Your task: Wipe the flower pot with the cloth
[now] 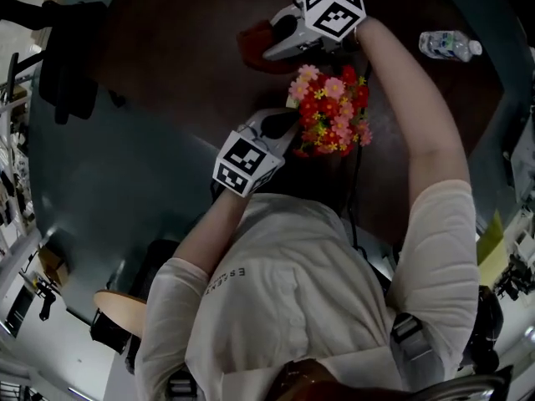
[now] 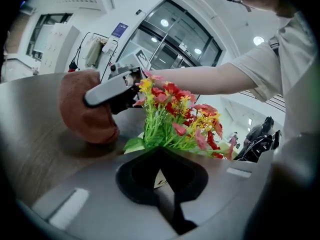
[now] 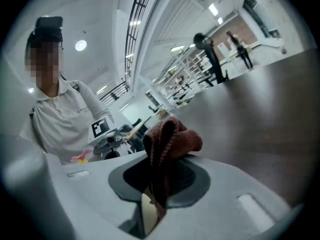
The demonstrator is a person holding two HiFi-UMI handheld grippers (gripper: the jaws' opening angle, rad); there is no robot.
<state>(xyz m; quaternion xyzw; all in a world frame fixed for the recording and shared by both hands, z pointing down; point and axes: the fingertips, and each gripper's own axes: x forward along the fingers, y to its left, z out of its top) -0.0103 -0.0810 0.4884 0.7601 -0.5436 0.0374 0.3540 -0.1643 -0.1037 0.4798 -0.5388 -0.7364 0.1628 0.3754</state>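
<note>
nearest you, your left gripper (image 2: 161, 156) has its jaws closed right down on the pale wall of the flower pot (image 2: 159, 178), with only a narrow strip of the pot showing between the pads. in the head view this gripper reaches in from the lower left and meets the plant at its near side. the pot stands on the dark round table (image 1: 184, 73), just ahead of your chest, and is mostly hidden from above by its own flowers (image 1: 330, 111), a dense cluster of red, pink and yellow blooms over green leaves. beyond the flowers, your right gripper (image 3: 156, 183) has its jaws clamped on the cloth (image 3: 170, 136), a red-brown fabric bunched into a wad that rises out between the pads. in the left gripper view the cloth hangs low over the table beside the plant, apart from the pot; you cannot tell from any view whether it touches the tabletop. your right forearm runs alongside the flowers on their right. farther out, near the table's far right edge, a water bottle (image 1: 450, 45) lies on its side, well apart from the pot.
</note>
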